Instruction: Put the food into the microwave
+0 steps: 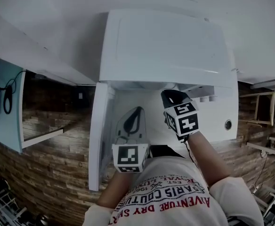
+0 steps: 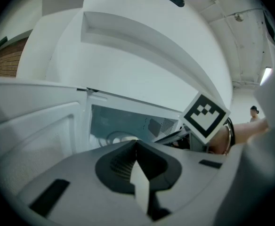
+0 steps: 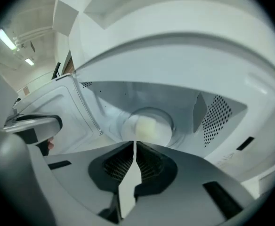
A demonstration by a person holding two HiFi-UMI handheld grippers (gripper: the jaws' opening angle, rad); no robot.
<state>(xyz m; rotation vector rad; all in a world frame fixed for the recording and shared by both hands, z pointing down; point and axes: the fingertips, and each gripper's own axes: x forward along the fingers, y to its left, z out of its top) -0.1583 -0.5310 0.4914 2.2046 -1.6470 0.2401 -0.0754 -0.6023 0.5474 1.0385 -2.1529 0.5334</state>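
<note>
Lying in microwave [image 3: 217,112], food [image 3: 149,126] beyond right gripper [image 3: 135,144] jaws

Dim, washed-out grey tones, strong fisheye bending, dark vignetted corners, ceiling strip lights [image 3: 5,39] glowing

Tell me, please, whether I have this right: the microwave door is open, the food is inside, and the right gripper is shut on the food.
Not quite: the right gripper is shut on nothing. The right gripper view shows its jaws together and empty, with the food lying beyond them inside the microwave. The door is open, as you said.
</note>
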